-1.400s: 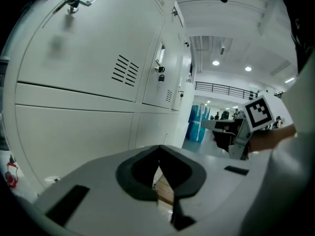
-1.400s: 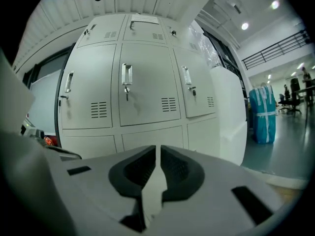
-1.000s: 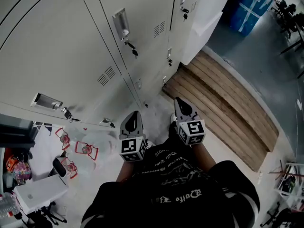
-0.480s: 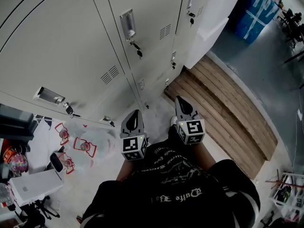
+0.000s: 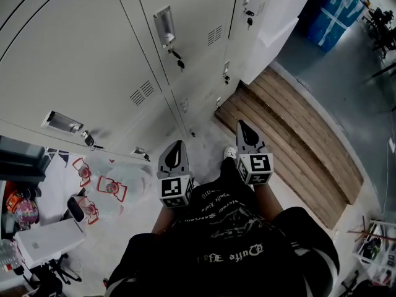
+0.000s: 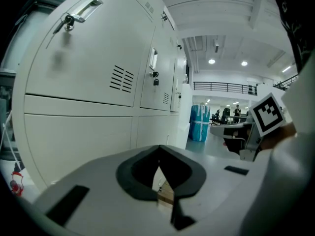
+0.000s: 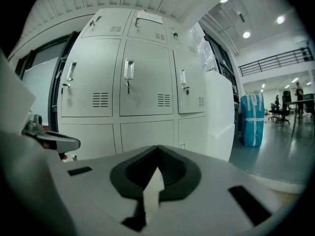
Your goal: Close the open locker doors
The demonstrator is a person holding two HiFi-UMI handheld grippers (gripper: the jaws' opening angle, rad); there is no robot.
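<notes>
**Area.** Large indoor hall with a grey floor (image 5: 322, 73). A bank of white lockers (image 5: 93, 60) stands in front of the operator.

**Nearest: grippers.** Both are held close to the waist, side by side and apart, pointing slightly downward toward the locker base.
- The left gripper (image 5: 177, 146) is clenched. In the left gripper view (image 6: 158, 154) the pads meet at the tip with nothing between them.
- The right gripper (image 5: 244, 127) is also clenched and empty, as the right gripper view (image 7: 157, 151) confirms.

Judgement: this is a carry posture, not a working one. Closed jaws give a blunt tip suited to pushing a door panel.

**Floor, near left edge.** A white box (image 5: 46, 249) and clear bags with red print (image 5: 111, 193) lie at the foot of the lockers, clear of the standing position.

**Floor, right side.** A wooden pallet (image 5: 291, 135) abuts the right end of the locker base.

**Task item.** Every locker door (image 7: 147, 82) that shows sits flush with its frame, with keys (image 5: 178, 59) hanging from the locks. A white panel (image 7: 219, 117) projects at the right end of the bank. It cannot be told whether this is an open door.

**Farthest.** A blue wrapped stack (image 5: 331, 11) stands well beyond the pallet.
</notes>
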